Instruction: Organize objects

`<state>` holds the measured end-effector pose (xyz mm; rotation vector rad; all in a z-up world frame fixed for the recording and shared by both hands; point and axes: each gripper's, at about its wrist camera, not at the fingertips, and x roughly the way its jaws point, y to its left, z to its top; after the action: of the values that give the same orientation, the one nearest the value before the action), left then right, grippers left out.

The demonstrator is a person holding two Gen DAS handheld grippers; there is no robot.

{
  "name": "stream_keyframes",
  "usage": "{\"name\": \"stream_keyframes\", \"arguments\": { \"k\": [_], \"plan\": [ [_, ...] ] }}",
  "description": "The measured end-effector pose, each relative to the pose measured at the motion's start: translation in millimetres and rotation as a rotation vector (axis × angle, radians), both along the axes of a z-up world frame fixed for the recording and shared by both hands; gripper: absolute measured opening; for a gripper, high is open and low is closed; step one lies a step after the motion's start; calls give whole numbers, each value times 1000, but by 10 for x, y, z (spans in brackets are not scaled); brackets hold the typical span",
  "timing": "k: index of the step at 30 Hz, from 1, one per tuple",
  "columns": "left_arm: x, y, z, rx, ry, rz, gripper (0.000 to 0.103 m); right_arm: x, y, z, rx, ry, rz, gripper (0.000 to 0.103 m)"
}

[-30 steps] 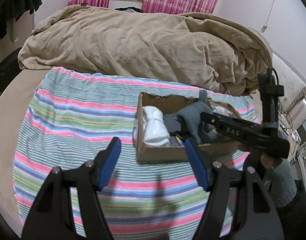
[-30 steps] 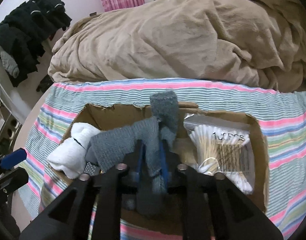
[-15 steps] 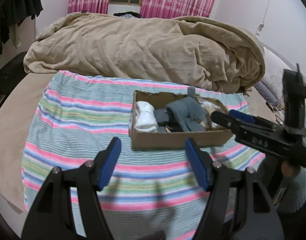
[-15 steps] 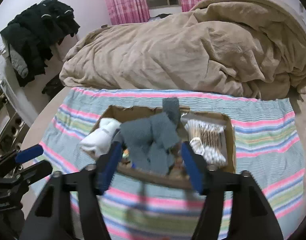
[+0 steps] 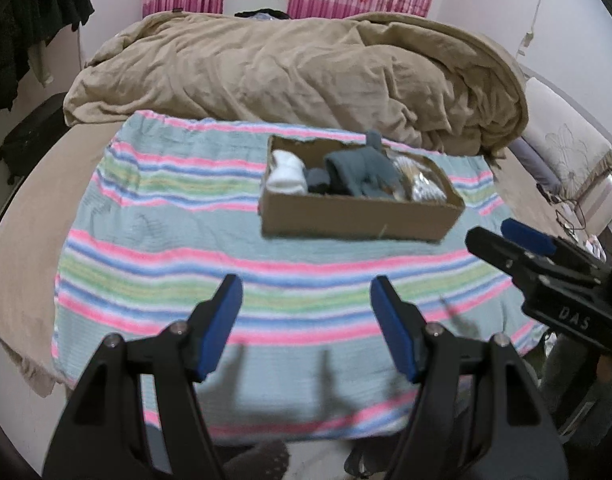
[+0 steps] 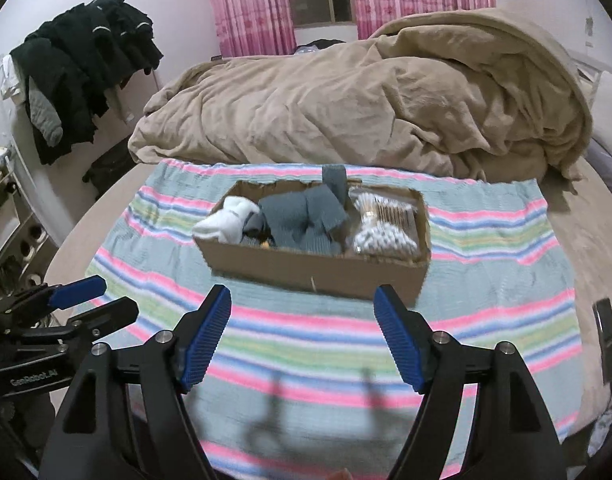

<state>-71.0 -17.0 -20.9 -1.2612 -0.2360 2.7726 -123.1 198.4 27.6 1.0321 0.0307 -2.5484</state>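
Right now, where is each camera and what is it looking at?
Left wrist: sits on the left gripper, looks down across the striped blanket at the box; right gripper at the right edge.
Right wrist: sits on the right gripper, jaws opening and empty, faces the box; left gripper at the left edge.
Shared: box, blanket, duvet.

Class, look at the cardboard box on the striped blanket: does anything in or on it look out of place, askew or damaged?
Two things stand out. The cardboard box has a ragged, torn back rim. The grey sock lies loosely bunched in the middle, one end sticking up above the rim, unlike the white socks and cotton swabs lying inside.
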Motion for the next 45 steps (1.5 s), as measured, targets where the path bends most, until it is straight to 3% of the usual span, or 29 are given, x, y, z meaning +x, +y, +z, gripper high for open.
{"name": "stream_keyframes", "arguments": {
  "k": [15,20,24,45],
  "plan": [
    [383,46,98,-23,25,-5,68,509,167,50,-3,13,-21,77],
    [422,56,152,-26,35,-12,69,546,175,60,-8,15,-23,77],
    [435,83,178,-34,42,-19,75,563,193,59,-11,15,-25,77],
    [393,149,197,-49,55,-27,79,507,265,52,-13,8,-35,77]
  ]
}}
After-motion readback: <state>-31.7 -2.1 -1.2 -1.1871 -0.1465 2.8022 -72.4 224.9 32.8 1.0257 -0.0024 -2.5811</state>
